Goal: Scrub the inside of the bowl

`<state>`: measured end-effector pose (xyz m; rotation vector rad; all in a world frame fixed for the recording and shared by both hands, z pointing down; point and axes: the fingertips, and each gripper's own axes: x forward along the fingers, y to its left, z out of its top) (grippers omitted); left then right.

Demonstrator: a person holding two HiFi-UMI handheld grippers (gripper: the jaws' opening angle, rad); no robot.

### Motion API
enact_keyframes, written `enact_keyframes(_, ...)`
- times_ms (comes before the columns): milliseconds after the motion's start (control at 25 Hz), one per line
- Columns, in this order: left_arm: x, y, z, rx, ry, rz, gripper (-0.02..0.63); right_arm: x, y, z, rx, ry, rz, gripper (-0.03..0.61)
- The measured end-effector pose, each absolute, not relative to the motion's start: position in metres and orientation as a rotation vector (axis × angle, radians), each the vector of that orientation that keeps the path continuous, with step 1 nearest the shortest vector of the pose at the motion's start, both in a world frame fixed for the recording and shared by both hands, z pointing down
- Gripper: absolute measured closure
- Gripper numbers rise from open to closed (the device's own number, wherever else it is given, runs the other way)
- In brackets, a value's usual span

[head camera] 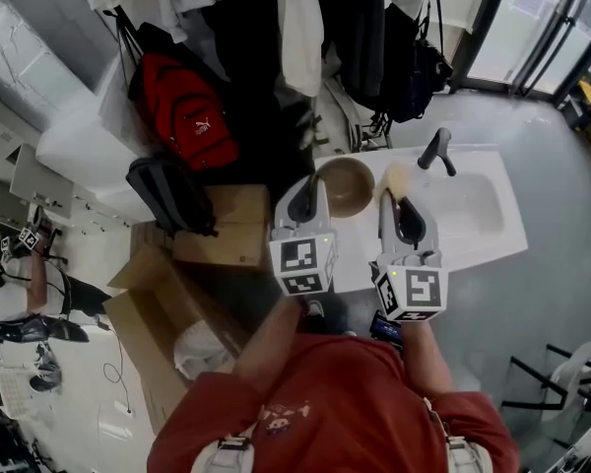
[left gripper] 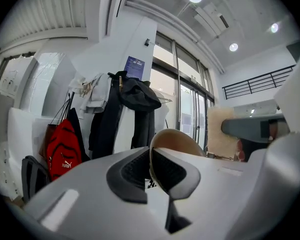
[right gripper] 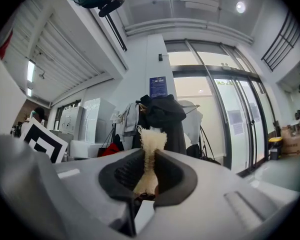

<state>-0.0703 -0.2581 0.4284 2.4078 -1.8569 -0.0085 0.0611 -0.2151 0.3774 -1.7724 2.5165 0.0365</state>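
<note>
In the head view, the left claw (head camera: pixel 312 183) holds the brown bowl (head camera: pixel 347 185) by its rim, above the left end of the white sink (head camera: pixel 483 215). The right claw (head camera: pixel 398 197) carries a pale sponge (head camera: pixel 393 177) just beside the bowl.

In the left gripper view, the jaws are pressed on the bowl's thin rim, and a red backpack (left gripper: pixel 62 151) hangs behind.

In the right gripper view, the jaws squeeze the rough sponge in its middle.

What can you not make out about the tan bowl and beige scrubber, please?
Tan round bowl: whether its inside is dirty; too small in head view, partly behind a jaw pad in left gripper view.
Fluffy beige scrubber: lower end buried between pads, right gripper view.
</note>
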Motion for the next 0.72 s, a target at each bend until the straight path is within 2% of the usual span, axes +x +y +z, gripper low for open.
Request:
enact_keyframes(320, -0.06, -0.258, 0.416, 2.458, -1.859, -0.01, 0.588, 0.033, -0.213, 0.388, -1.67, 2.626, -0.011, 0.528)
enact_keyframes(720, -0.047, -0.247, 0.408, 2.526, -1.831, -0.013, 0.586, 0.024, -0.23, 0.415, -1.675, 2.67, -0.311, 0.528)
